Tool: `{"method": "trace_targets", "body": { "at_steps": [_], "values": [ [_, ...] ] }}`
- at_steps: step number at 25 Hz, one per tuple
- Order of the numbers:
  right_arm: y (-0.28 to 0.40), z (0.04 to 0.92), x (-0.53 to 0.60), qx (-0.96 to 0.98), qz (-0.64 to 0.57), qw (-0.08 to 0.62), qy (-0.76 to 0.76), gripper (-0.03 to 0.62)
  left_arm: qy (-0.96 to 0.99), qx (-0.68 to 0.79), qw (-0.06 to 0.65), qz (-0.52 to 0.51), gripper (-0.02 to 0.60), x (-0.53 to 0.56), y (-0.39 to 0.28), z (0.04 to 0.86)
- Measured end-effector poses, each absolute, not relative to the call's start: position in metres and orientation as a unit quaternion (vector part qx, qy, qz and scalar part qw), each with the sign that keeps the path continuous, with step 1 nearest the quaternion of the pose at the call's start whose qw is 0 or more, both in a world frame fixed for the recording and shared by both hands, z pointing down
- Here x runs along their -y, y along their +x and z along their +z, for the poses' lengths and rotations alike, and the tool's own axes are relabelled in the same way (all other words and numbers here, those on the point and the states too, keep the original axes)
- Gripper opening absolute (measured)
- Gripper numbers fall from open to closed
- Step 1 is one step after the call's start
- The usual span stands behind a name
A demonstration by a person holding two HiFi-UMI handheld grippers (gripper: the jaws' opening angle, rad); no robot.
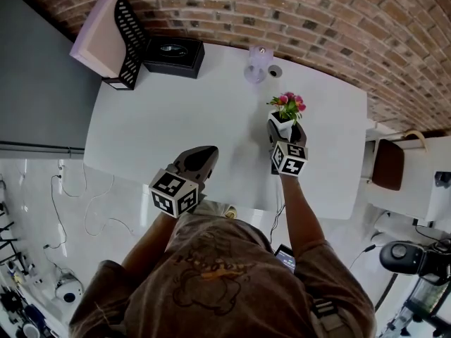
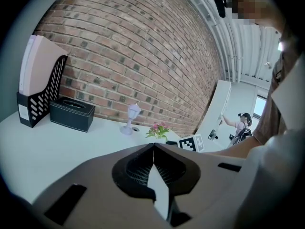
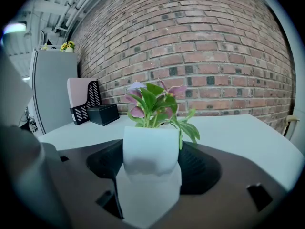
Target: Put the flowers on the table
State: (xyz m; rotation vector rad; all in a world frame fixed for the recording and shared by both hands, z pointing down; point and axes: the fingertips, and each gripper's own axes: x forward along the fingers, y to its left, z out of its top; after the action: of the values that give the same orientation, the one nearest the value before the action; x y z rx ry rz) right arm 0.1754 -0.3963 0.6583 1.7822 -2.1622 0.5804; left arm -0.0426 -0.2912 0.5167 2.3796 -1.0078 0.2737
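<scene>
Holding nothing w/ left gripper (image 1: 206, 153): fingers shut tip to tip, hovering over the near-left part of the tabletop (image 1: 141, 125), well apart from everything. Gripping the white pot (image 1: 283, 124) of the flowers (image 1: 289, 104) w/ right gripper (image 1: 285, 135), fingers spread wide and pressed on both pot sides, right of centre over the tabletop; can't tell whether pot base is down yet. Probably at the set-down step, w/ only seating and release left. Risks: letting go w/ base not down or not flat → drop, tip, knocked stems, likely from misjudging height, base hidden in head view. Opening unevenly → dragging the light pot sideways on one finger. Pulling back too low → snagging leaves (image 3: 188, 128) hanging over the rim on the right. Room, L to R: file holder (image 1: 116, 37) and black box (image 1: 173, 55) at back-left corner, well apart; wide bare stretch mid-tabletop; small lavender lamp (image 1: 257, 65) and cable hole (image 1: 275, 70) toward the back beyond the pot, near but apart, so no pushing fwd. Plenty of bare top on to the right edge, chair (image 1: 387, 164) past it. Near edge close behind the right gripper's marker cube (image 1: 289, 158), so straight retreat toward the body looks free.
</scene>
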Motion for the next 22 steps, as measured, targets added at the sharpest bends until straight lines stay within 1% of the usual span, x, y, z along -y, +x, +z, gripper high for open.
{"method": "trace_targets", "body": {
  "at_steps": [10,22],
  "values": [
    [0.177,0.669,0.398,0.744,0.208,0.148,0.617,0.348,0.874,0.384,0.281,0.1,0.021,0.296,-0.052,0.524],
    [0.18,0.675,0.391,0.743,0.211,0.139,0.62,0.348,0.868,0.392,0.291,0.091,0.021,0.296,-0.057,0.527]
  ]
}}
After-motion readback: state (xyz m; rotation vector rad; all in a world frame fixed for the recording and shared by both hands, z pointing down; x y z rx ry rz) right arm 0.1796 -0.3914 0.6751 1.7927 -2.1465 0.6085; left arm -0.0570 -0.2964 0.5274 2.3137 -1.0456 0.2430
